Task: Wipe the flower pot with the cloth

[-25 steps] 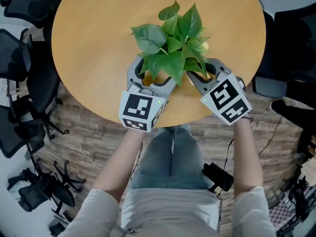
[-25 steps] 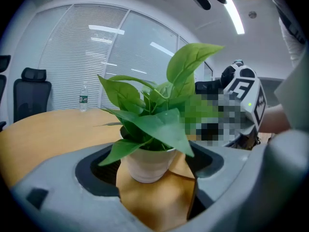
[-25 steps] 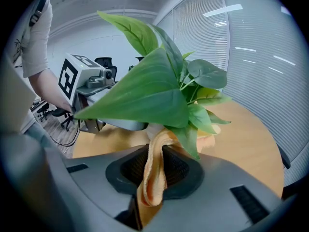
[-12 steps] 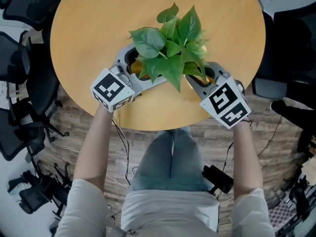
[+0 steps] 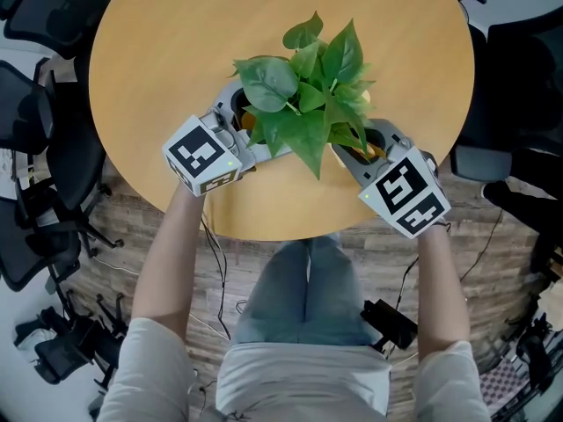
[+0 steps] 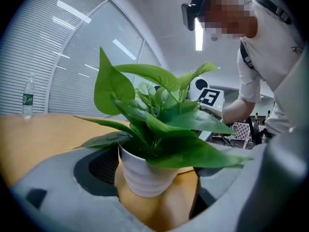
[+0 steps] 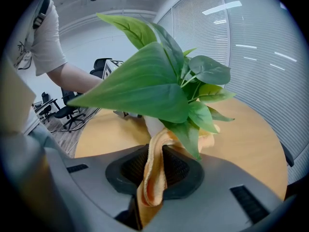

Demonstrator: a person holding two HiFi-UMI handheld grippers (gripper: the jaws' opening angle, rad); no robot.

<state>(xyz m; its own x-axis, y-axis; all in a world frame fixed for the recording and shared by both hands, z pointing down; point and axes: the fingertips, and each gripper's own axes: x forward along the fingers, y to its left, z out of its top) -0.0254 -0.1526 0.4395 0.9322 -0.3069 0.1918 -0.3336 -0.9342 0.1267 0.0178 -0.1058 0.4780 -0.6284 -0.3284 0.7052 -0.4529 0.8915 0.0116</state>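
A leafy green plant (image 5: 303, 90) stands in a white ribbed pot (image 6: 142, 178) on the round wooden table (image 5: 167, 33); in the head view the leaves hide the pot. My left gripper (image 5: 255, 121) reaches in from the pot's left. Its jaws have just been opening and now stand wide, with the pot between them and bare table showing beside it in the left gripper view (image 6: 158, 172). My right gripper (image 5: 365, 139) is at the pot's right, shut on an orange cloth (image 7: 159, 149) that hangs from its jaws (image 7: 153, 175) against the pot (image 7: 152, 124).
Black office chairs (image 5: 35, 121) stand left of the table, and another dark chair (image 5: 519, 69) is at the right. A water bottle (image 6: 27, 98) stands at the table's far side in the left gripper view. Cables lie on the wood floor (image 5: 220, 271).
My left gripper has swung from the near side of the pot round to its left and turned, its marker cube moving left. The right gripper and cloth have stayed put.
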